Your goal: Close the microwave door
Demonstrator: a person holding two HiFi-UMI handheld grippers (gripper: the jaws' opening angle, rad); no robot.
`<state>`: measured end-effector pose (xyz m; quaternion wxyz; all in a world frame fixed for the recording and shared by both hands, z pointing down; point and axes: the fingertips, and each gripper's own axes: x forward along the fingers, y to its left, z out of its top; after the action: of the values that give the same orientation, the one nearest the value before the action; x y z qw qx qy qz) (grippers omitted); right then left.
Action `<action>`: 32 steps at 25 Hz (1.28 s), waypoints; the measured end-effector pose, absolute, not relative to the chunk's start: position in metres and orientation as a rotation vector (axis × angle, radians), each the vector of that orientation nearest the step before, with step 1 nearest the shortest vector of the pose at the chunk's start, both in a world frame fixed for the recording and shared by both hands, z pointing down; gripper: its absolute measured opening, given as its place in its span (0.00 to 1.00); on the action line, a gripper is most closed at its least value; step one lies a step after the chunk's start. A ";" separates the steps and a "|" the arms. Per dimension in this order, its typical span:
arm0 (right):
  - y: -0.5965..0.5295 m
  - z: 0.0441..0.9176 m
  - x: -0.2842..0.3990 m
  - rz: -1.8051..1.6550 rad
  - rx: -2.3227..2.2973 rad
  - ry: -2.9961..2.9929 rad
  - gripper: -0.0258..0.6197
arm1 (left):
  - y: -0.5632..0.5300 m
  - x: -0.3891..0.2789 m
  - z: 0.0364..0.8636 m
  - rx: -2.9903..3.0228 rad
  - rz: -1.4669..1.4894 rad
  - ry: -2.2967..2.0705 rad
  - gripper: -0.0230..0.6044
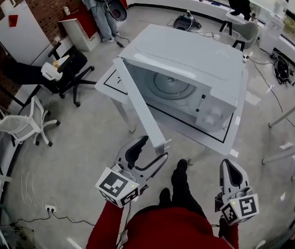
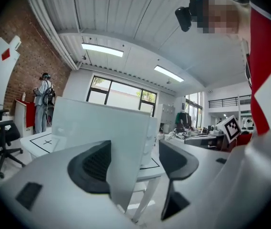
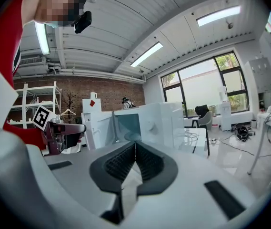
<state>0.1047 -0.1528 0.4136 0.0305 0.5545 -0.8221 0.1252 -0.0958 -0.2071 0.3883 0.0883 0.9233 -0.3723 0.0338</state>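
**Left.** My left tongs (image 1: 155, 147) stood open at the free edge of the microwave door (image 1: 139, 105). In the left gripper view the edge of that panel rose between the two spread pads. It lay close against the left pad (image 2: 95, 163) and stood apart from the right one, and neither pad pressed on it.

**Centre.** The door hung wide open, hinged at the left front corner of the microwave (image 1: 188, 56) and swung out towards me past the rim of the white worktop (image 1: 111, 82). The cavity and its turntable were exposed, so the task was at its start.

**Right.** My right tongs (image 1: 229, 166) were closed on nothing, held low and well apart from the appliance, beside its control panel side.

**Method, as I judged it.** The door needed no grip. One pad set flat on its outer face near the free edge gives the longest lever. The push should follow the arc about the hinge rather than a straight line, then end in a firm press until the latch catches. The right tongs should stay out of the closing gap.
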 end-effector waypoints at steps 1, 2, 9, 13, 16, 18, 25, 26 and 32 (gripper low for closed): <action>-0.155 0.413 0.105 0.386 1.712 -2.532 0.06 | -0.209 -0.093 0.389 2.747 0.092 -1.104 0.54; -0.157 0.413 0.105 0.386 1.714 -2.529 0.06 | -0.211 -0.090 0.390 2.749 0.087 -1.098 0.54; -0.170 0.416 0.107 0.374 1.701 -2.520 0.06 | -0.230 -0.062 0.392 2.792 0.123 -1.011 0.54; -0.176 0.417 0.109 0.377 1.711 -2.514 0.06 | -0.244 -0.047 0.393 2.797 0.110 -0.990 0.53; -0.178 0.419 0.112 0.375 1.718 -2.512 0.06 | -0.258 -0.037 0.392 2.801 0.092 -0.997 0.53; -0.180 0.420 0.114 0.371 1.732 -2.506 0.06 | -0.267 -0.033 0.393 2.802 0.093 -1.002 0.50; -0.189 0.424 0.121 0.384 1.754 -2.487 0.06 | -0.297 -0.020 0.391 2.787 0.073 -1.050 0.35; -0.190 0.424 0.122 0.386 1.755 -2.484 0.06 | -0.302 -0.017 0.390 2.782 0.063 -1.054 0.34; -0.199 0.425 0.129 0.387 1.762 -2.475 0.06 | -0.319 -0.005 0.389 2.780 0.076 -1.094 0.25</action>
<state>0.1292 -0.1986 0.4248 0.0393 0.5748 -0.8075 0.1262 -0.0053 -0.3194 0.3888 0.0764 0.9275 -0.3651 0.0253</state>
